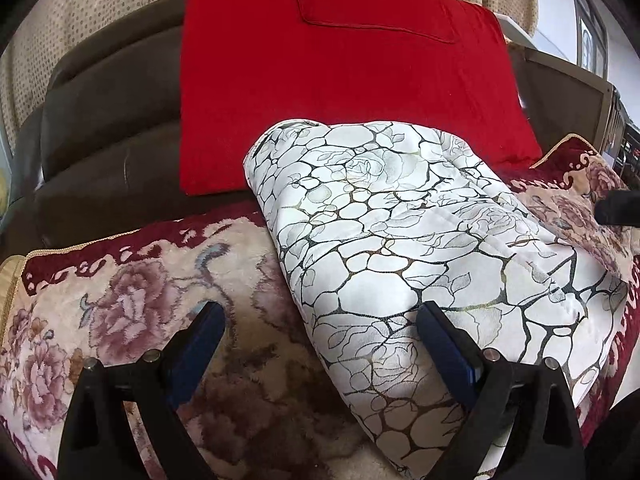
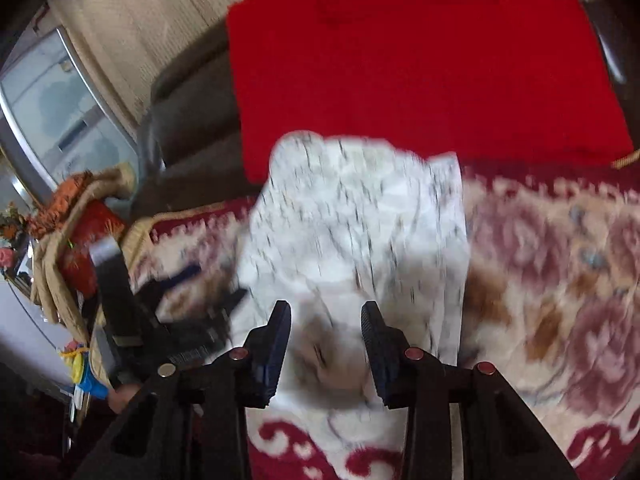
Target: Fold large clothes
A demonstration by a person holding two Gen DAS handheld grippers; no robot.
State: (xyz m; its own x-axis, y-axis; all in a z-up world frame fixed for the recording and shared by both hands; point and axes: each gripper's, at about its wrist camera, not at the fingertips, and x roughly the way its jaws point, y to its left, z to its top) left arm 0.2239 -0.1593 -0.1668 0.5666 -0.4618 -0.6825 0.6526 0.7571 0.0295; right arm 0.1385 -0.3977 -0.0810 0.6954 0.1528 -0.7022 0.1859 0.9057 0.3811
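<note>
Garment's mostly folded already imo, prob just a tidy-up or one more fold left.

Left wrist view: white quilted garment w/ black crackle-rose print [image 1: 400,232] lies as a compact bundle on the floral sofa cover [image 1: 132,312], its far end against the red cushion [image 1: 340,80]. Left gripper [image 1: 320,320] is spread wide, holding nothing; garment's near-left edge runs between the fingers. Bare cover to the left = room to move. Right wrist view, blurry: right gripper [image 2: 326,320] half-open over the garment's [image 2: 352,220] near end, pads not pinching cloth afaict. Straight right edge, open cover beyond; other tong crowds the left.
</note>
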